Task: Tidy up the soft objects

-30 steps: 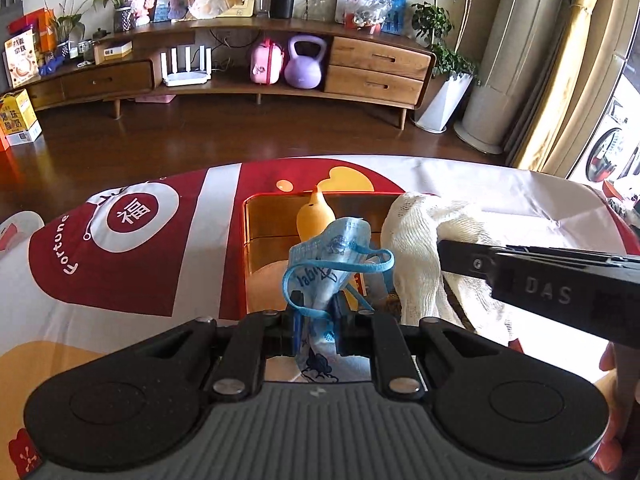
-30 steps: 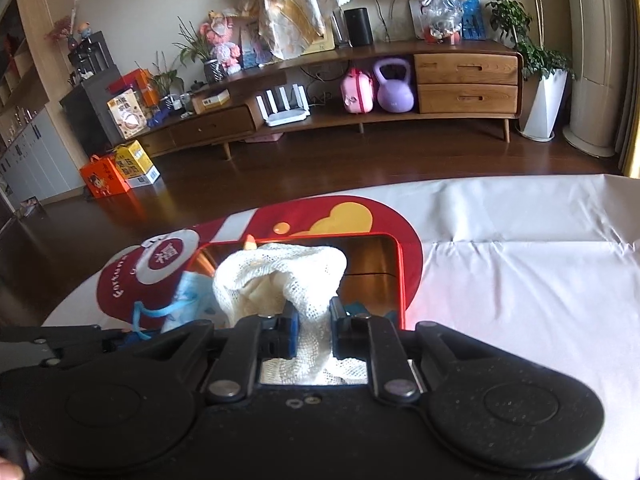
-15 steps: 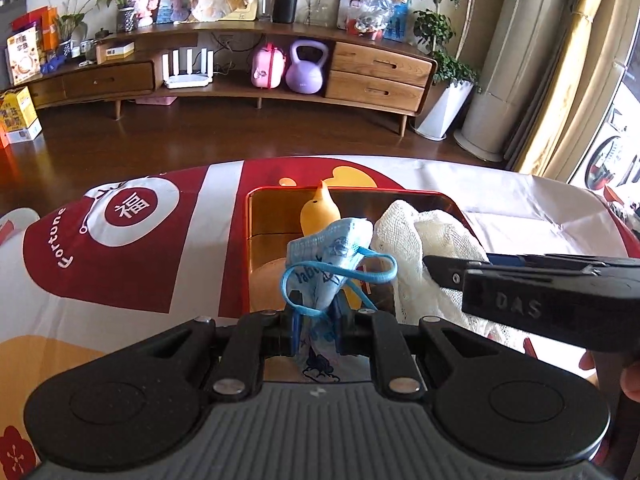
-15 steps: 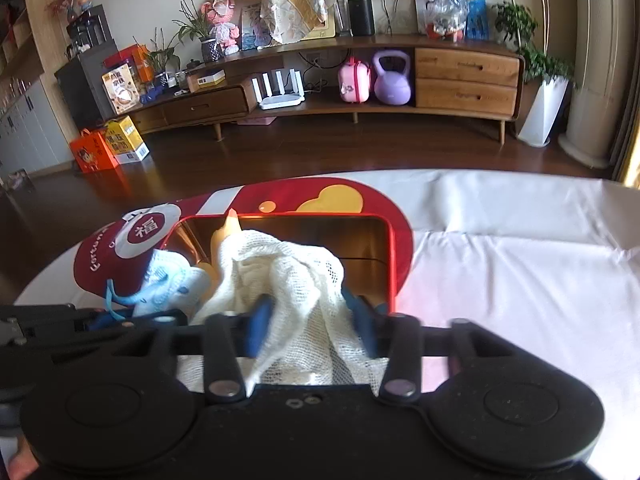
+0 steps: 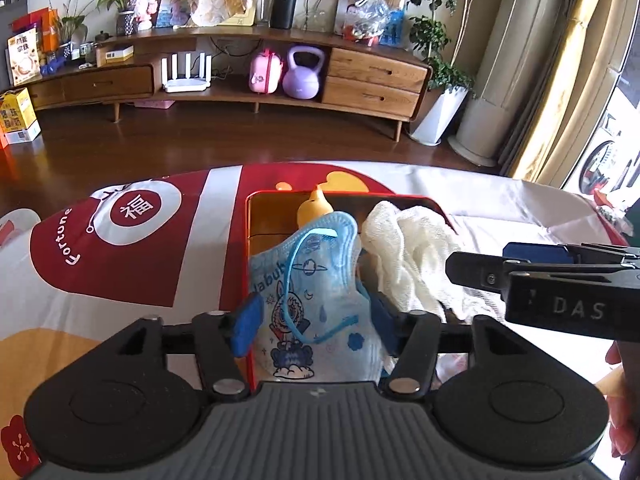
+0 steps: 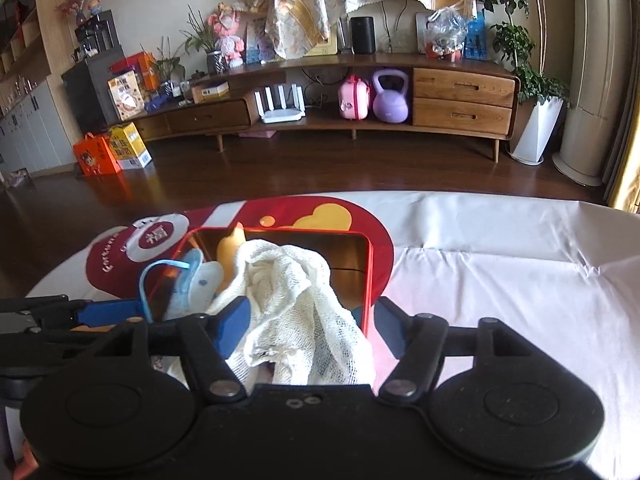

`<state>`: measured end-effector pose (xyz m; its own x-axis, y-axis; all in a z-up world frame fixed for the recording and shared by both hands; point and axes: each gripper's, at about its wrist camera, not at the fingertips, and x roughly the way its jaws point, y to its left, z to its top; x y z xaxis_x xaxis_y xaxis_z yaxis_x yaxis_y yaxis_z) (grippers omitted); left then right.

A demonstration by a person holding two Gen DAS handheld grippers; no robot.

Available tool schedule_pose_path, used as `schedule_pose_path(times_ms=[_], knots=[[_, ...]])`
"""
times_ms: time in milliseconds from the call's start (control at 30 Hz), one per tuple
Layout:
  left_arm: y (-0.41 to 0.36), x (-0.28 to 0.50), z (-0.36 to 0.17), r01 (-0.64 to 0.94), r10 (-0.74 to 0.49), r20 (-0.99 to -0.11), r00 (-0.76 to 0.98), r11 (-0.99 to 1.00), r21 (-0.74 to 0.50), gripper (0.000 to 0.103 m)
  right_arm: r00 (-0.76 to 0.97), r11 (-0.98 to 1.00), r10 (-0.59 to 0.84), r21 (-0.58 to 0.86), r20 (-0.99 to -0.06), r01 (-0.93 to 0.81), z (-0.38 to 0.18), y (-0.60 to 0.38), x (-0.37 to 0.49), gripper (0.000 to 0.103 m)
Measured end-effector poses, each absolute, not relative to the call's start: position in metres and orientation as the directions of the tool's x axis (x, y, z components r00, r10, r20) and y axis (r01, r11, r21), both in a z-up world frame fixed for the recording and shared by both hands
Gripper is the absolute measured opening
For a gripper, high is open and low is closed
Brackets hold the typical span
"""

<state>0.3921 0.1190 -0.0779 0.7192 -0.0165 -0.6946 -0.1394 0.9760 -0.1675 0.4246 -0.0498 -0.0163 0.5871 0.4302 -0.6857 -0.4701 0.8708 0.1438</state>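
Note:
A red tin box (image 5: 245,264) with a gold inside stands on the printed tablecloth. In it lie a blue printed face mask (image 5: 308,292), a white mesh cloth (image 5: 412,248) and a yellow soft toy (image 5: 314,208). My left gripper (image 5: 314,320) is open, its blue pads either side of the mask, which rests loose in the box. My right gripper (image 6: 312,328) is open around the white cloth (image 6: 292,288), which lies slack over the box's near edge (image 6: 370,276). The mask (image 6: 196,280) and toy (image 6: 230,248) show at its left.
The right gripper's body (image 5: 560,288) reaches in from the right of the left wrist view, close beside the left one. The white tablecloth (image 6: 500,272) stretches to the right of the box. A wooden sideboard (image 6: 400,100) stands far across the floor.
Both grippers have opened. The mask and the white cloth were let go and have dropped into the box. The right gripper opened first, the left after.

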Motion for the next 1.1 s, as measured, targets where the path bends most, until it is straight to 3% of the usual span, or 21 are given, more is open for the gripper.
schedule_pose_path(times_ms=[67,567,667,933,1100], knots=[[0.118,0.387,-0.074,-0.142,-0.011,-0.684,0.73,0.976,-0.168,0.069,0.589,0.869,0.435,0.145,-0.681,-0.474,-0.012,-0.052,0.42,0.069],[0.107,0.335,-0.035,-0.125,-0.004,-0.635,0.773,0.979,-0.159,0.07,0.61,0.829,0.506,0.15,-0.61,-0.538,0.032,-0.08,0.359,0.077],[0.101,0.319,-0.026,-0.119,-0.004,-0.61,0.792,0.98,-0.161,0.078,0.613,0.815,0.527,0.146,-0.589,-0.561,0.04,-0.087,0.34,0.078],[0.082,0.279,-0.008,-0.078,-0.022,-0.571,0.821,0.986,-0.149,0.08,0.626,0.795,0.567,0.159,-0.535,-0.585,0.053,-0.111,0.301,0.085],[0.069,0.254,-0.002,-0.068,-0.016,-0.545,0.838,0.989,-0.134,0.094,0.643,0.795,0.574,0.155,-0.508,-0.587,0.053,-0.128,0.278,0.094]])
